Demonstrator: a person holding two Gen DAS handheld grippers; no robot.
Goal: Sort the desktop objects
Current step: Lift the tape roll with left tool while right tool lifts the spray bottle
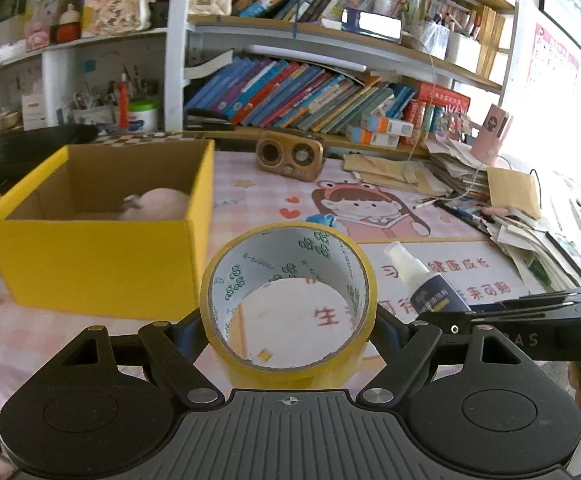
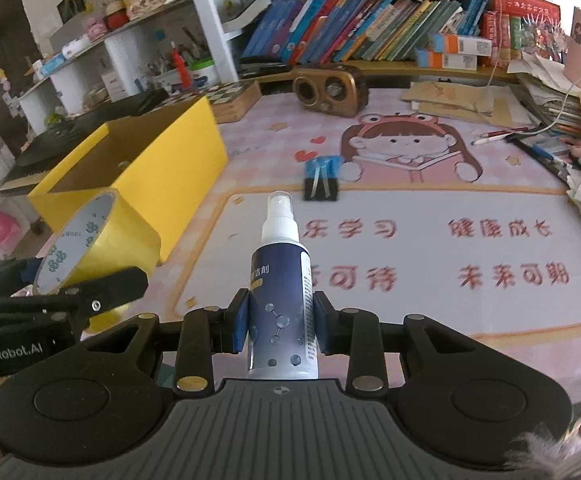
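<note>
Both hands loaded here: the left gripper [image 1: 288, 320] is clamped across the roll of yellow tape [image 1: 288, 300], the roll's open bore facing up the frame, and the right gripper [image 2: 279, 322] is squeezed tight on the spray bottle [image 2: 280, 300], nozzle pointing away up the middle of its view. The yellow box [image 1: 102, 216] sits upper left of the left wrist view, a pink object already inside, so it lies up and to the left of both loads. The tape hand looks nearer and likely drops first.
</note>
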